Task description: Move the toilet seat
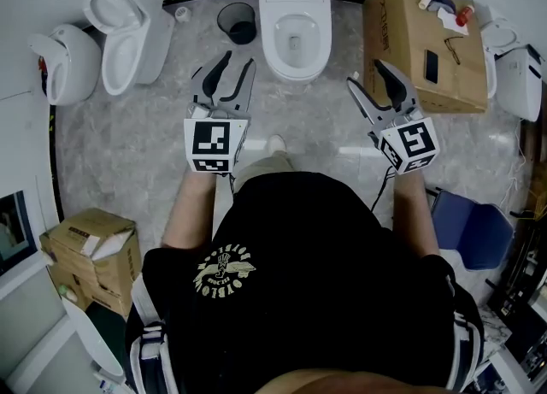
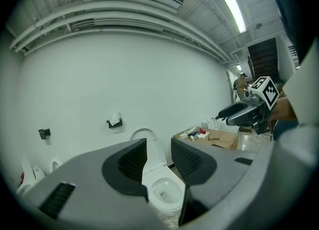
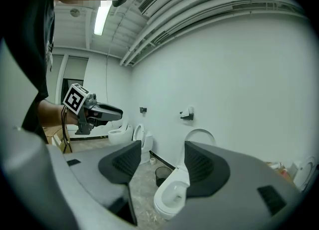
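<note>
A: Seat pos?
B: Toilet seat is up, upright at the back of the toilet, by the wall. Bowl open.
A: L gripper?
B: Left gripper hovers in front of the toilet, toward its left in the head view, apart from it. Jaws fairly wide, nothing btwn them, only the bowl shows beyond the gap.
A: R?
B: Right gripper is front-right of the toilet, not touching either. Jaws apart, empty.
A: Anything else nr the toilet?
B: Black bin just left of it, cardboard box to its right w/ small items on top, another toilet farther left.
</note>
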A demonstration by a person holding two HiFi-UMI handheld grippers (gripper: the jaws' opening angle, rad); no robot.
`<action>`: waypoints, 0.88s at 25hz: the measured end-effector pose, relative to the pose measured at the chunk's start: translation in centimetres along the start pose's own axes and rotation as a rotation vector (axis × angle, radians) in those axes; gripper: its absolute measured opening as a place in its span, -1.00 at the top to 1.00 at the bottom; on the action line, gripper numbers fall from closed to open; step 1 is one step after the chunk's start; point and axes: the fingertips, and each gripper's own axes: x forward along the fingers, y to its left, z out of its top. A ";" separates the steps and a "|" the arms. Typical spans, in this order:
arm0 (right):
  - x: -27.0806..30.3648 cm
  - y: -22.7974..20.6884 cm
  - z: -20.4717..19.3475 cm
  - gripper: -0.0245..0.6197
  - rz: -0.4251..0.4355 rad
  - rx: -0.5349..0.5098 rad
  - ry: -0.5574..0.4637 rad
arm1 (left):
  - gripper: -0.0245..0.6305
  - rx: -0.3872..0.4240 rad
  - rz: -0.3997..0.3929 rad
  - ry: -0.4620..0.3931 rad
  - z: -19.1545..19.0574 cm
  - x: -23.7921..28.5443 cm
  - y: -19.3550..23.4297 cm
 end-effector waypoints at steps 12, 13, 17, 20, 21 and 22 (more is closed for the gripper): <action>6.3 -1.3 2.0 0.10 -0.061 -0.025 0.022 | 0.41 -0.007 -0.037 -0.020 -1.1 5.2 6.9; 6.7 -1.3 2.0 0.10 -0.065 -0.028 0.025 | 0.41 -0.002 -0.042 -0.017 -1.3 5.6 7.2; 6.9 -1.8 0.9 0.10 -0.084 -0.020 0.054 | 0.41 -0.003 -0.059 0.004 -2.5 6.7 7.7; 6.8 -2.5 -0.2 0.10 -0.101 0.002 0.067 | 0.41 -0.012 -0.073 0.008 -3.1 7.3 7.5; 6.9 -2.7 -0.5 0.10 -0.108 0.010 0.068 | 0.41 -0.011 -0.077 0.011 -3.3 7.5 7.4; 7.0 -3.0 -0.8 0.10 -0.114 0.018 0.067 | 0.41 -0.010 -0.080 0.014 -3.5 7.7 7.3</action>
